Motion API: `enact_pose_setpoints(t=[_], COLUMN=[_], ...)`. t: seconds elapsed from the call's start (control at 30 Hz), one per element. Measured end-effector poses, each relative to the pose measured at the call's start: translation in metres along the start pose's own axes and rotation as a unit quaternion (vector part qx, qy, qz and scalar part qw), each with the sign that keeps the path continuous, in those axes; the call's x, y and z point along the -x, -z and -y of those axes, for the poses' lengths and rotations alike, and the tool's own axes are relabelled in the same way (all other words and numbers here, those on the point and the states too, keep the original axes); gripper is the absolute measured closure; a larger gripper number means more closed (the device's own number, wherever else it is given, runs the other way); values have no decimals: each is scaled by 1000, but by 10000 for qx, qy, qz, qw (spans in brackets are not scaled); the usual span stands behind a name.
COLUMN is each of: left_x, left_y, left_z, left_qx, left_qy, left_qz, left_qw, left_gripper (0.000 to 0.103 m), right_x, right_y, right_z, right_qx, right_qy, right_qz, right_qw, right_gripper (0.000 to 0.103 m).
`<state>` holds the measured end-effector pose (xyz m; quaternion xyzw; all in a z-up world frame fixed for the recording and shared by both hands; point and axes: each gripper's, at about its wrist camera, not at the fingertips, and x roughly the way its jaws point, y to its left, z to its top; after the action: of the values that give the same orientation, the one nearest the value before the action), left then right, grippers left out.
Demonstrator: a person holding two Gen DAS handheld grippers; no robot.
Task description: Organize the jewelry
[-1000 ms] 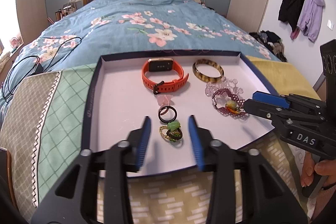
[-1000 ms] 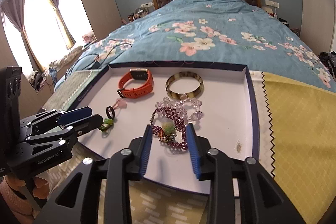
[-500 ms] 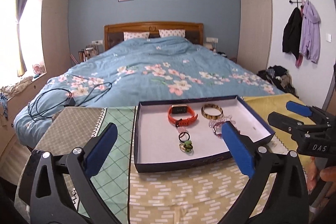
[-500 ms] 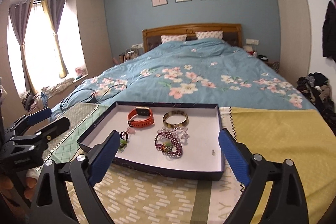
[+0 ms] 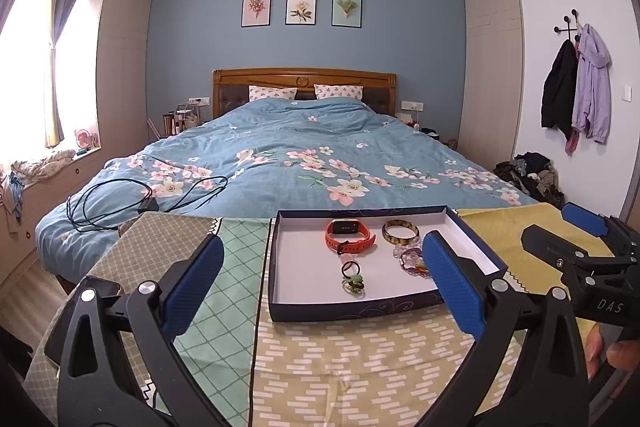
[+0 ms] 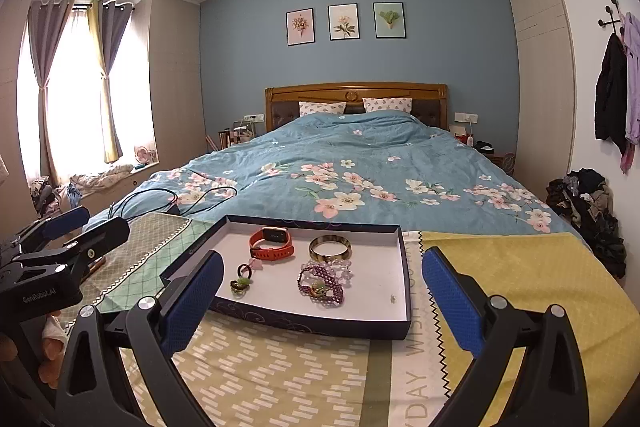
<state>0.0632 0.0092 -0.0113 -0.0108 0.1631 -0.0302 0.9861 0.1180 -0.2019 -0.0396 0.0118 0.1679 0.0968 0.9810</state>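
Left wrist view: left gripper (image 5: 322, 285) spread wide, empty, short of tray (image 5: 276, 267). Inside tray: watch (image 5: 349, 235), bangle (image 5: 401, 231), rings (image 5: 352, 277), beads (image 5: 410, 259) partly hidden behind right pad.

Right wrist view: right gripper (image 6: 322, 301) opening, wide, nothing between pads. Tray (image 6: 404, 291) on patterned cloth (image 6: 280, 367) on bed (image 6: 360, 163).

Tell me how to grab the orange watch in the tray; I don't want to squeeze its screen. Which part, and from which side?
Grip the strap of the orange watch, on the near, buckled loop. It lies on its side in the tray with the screen at the far end, so come from above with one finger inside the loop and one outside. The right gripper is open.
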Motion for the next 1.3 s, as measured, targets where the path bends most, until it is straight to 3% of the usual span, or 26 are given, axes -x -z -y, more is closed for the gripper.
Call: enact_pose_setpoints(t=[0.53, 1.3], left_x=[17, 10], left_y=[0, 4], left_z=[9, 11], left_qx=[49, 72], left_qy=[69, 227], left_qz=[66, 178], left_qw=[9999, 9996], left_gripper=[5, 5], right_x=[11, 17], right_y=[-2, 1], right_z=[2, 2], right_qx=[-68, -139], right_qy=[109, 152], right_qz=[200, 547], right_qw=[9997, 9983], right_gripper=[7, 7])
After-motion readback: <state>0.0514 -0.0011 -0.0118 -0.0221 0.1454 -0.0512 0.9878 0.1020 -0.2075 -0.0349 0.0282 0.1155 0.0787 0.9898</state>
